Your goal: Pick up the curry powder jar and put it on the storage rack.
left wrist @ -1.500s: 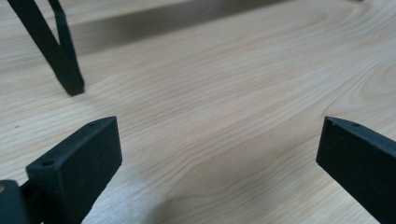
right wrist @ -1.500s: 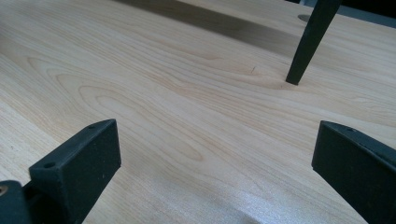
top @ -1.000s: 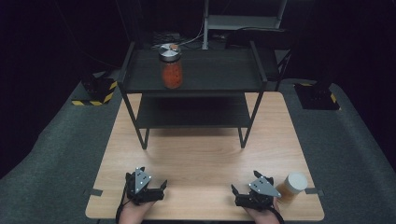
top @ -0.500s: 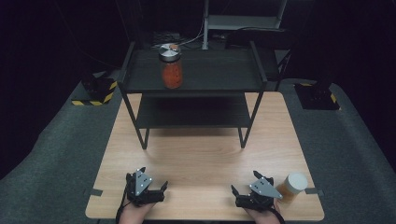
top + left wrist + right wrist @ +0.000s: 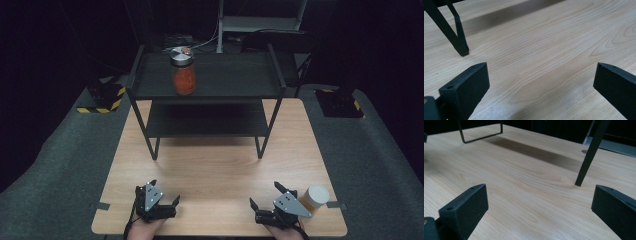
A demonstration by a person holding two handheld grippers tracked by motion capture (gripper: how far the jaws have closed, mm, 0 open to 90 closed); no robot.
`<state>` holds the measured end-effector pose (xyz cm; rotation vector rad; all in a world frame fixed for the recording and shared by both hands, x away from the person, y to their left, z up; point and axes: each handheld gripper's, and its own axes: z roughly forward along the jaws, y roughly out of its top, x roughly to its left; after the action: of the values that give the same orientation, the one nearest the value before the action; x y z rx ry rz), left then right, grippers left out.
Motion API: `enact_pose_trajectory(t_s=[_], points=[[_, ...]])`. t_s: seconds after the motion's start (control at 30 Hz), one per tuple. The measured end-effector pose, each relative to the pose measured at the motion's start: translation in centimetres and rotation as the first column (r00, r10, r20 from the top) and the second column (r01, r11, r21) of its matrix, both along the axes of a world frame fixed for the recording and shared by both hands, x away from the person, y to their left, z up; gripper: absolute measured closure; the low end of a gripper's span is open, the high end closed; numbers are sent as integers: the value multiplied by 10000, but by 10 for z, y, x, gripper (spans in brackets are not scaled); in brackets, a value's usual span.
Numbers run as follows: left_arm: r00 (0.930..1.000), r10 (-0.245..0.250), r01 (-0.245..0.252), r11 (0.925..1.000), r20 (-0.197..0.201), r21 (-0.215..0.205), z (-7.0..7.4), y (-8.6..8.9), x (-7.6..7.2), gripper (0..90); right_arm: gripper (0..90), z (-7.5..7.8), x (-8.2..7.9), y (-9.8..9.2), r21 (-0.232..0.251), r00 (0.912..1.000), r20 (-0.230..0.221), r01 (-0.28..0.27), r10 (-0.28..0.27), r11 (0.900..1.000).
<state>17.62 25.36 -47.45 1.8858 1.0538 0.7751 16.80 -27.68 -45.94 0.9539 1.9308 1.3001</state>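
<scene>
A glass jar (image 5: 183,71) with orange-red contents and a metal lid stands on the top level of a black two-tier shelf (image 5: 235,75) at the back of the wooden table (image 5: 215,170). A small tan cylinder (image 5: 315,198) stands near the front right corner. My left gripper (image 5: 164,192) rests open at the front left edge, its jaws wide apart over bare wood (image 5: 541,82). Just left of the cylinder, my right gripper (image 5: 265,194) is open too, with nothing between its jaws (image 5: 539,207).
The shelf's front legs (image 5: 156,148) (image 5: 261,146) stand on the table's middle; one leg (image 5: 459,45) is close ahead in the left gripper view, another (image 5: 587,157) in the right gripper view. Grey carpet (image 5: 60,170) surrounds the table. Yellow-black striped bases (image 5: 100,100) sit at the back.
</scene>
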Motion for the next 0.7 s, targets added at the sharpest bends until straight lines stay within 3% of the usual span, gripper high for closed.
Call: enact_pose_trajectory(t_s=[0.37,0.7], points=[[10000,1,-1,10000,-78,-28,1,1,1,7,1,12,-12,-12,538,9979,641,-48,14,9985],[10000,15,-16,10000,-60,-43,1,1,1,7,0,21,-25,-26,811,9937,1074,220,-306,9965]])
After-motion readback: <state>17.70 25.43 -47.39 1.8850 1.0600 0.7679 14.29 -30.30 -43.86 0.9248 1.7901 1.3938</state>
